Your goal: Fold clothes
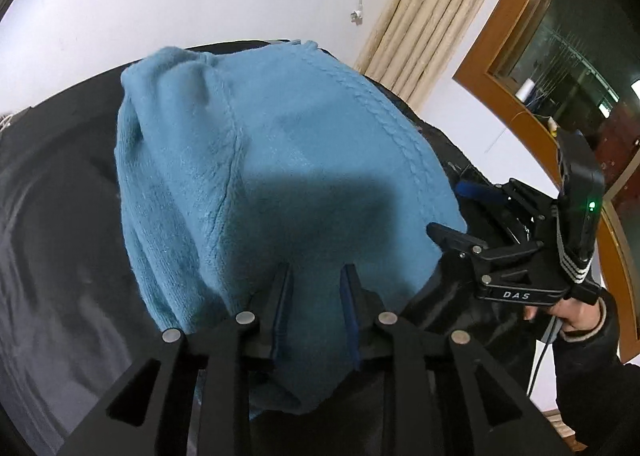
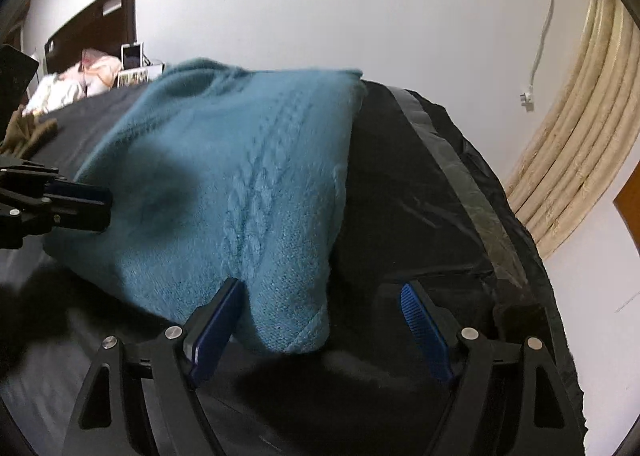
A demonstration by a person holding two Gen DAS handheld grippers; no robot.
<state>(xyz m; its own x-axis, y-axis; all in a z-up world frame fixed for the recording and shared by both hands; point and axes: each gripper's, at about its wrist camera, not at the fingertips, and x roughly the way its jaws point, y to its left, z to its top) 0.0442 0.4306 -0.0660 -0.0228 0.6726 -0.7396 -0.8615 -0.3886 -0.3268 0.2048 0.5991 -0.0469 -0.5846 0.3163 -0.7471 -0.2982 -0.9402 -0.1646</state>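
The teal-blue knitted sweater [image 1: 260,176] shows a raised cable-braid pattern running down its front and a ribbed hem. It lies on a black glossy sheet-covered worktop [image 2: 420,196] crossed by a grey strip. The left gripper [image 1: 316,276] and right gripper [image 2: 320,296] are black with ridged blue pads. The ribbed curtain [image 2: 580,144] is cream; the window frame [image 1: 500,36] is brown wood.

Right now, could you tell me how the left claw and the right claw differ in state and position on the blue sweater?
The left claw has its jaws narrow, with sweater fabric bunched between them; the right claw stands wide open. The left claw sits over the sweater's near edge, while the right claw straddles its corner, one finger on the knit and the other over the black cover. Both have blue pads.
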